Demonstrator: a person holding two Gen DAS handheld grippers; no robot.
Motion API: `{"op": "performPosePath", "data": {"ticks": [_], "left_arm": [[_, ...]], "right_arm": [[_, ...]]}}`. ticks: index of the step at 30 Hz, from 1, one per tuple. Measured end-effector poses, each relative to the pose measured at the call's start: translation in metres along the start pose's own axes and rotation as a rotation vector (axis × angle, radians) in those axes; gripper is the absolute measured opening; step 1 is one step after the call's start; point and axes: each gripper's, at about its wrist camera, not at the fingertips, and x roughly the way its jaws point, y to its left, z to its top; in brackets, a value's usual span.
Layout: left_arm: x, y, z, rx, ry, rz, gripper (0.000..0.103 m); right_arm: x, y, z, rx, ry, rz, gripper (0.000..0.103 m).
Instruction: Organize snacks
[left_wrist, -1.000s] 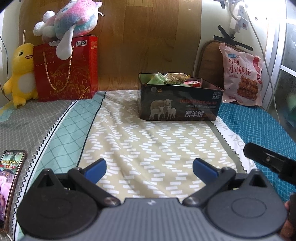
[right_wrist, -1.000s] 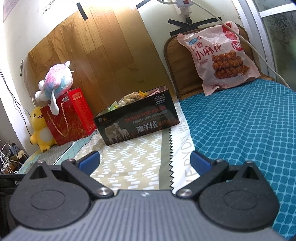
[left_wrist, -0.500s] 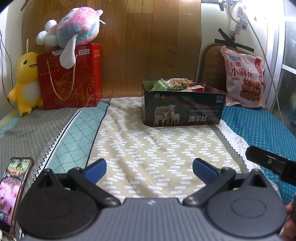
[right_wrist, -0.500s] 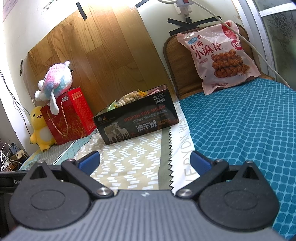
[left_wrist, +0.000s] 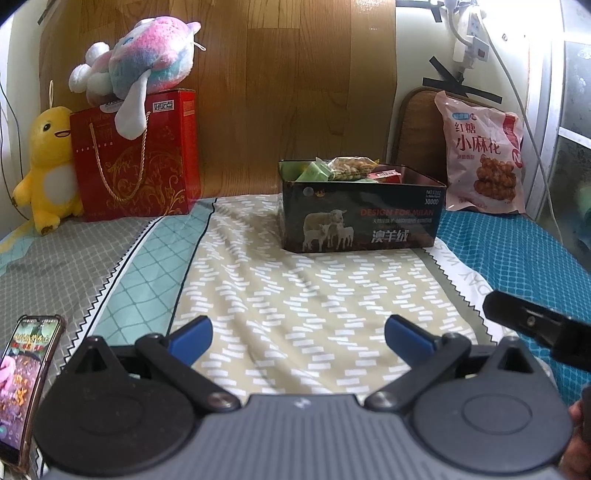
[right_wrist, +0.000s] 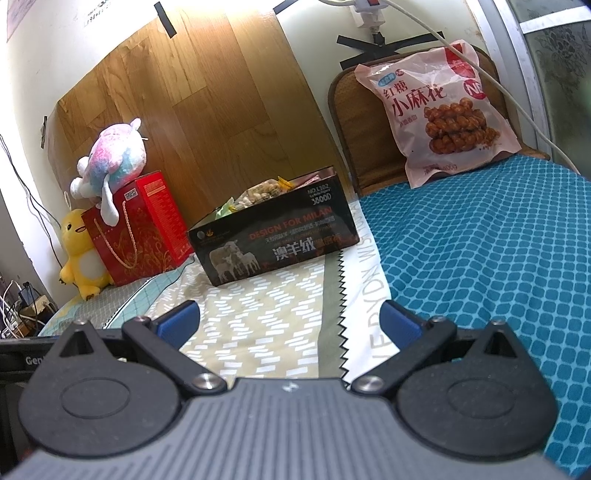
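Note:
A dark box (left_wrist: 360, 218) printed with sheep stands on the bed, filled with several snack packets (left_wrist: 349, 169). The same box (right_wrist: 275, 242) shows in the right wrist view, with packets (right_wrist: 260, 192) poking above its rim. A large pink bag of fried twists (left_wrist: 482, 155) leans on a chair back to the box's right, also seen as the pink bag (right_wrist: 441, 109) in the right wrist view. My left gripper (left_wrist: 299, 334) is open and empty, well short of the box. My right gripper (right_wrist: 288, 319) is open and empty too, low over the sheet.
A red gift bag (left_wrist: 136, 158) with a pastel plush (left_wrist: 144, 61) on top and a yellow plush (left_wrist: 48, 168) stand at the back left. A phone (left_wrist: 26, 384) lies at the near left. Part of the other gripper (left_wrist: 539, 332) juts in at right. A cable (right_wrist: 491, 81) hangs over the bag.
The left gripper has tilted up and drawn back slightly, so the box and plush sit lower in its view. The right gripper has barely moved. Both stay open.

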Motion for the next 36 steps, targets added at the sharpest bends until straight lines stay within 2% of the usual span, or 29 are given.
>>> {"op": "performPosePath", "data": {"ticks": [13, 23, 36], "left_arm": [[-0.0012, 0.0024, 0.0013, -0.01, -0.02, 0.047, 0.103], [-0.0032, -0.0016, 0.0009, 0.035, -0.035, 0.15, 0.103], [-0.0056, -0.0015, 0.0015, 0.048, -0.043, 0.163, 0.103]], "right_arm": [[-0.0011, 0.0019, 0.0007, -0.009, 0.003, 0.007, 0.103], [-0.0027, 0.0021, 0.0007, -0.011, 0.002, 0.008, 0.103], [-0.004, 0.0024, 0.0007, -0.012, 0.0, 0.008, 0.103]]}}
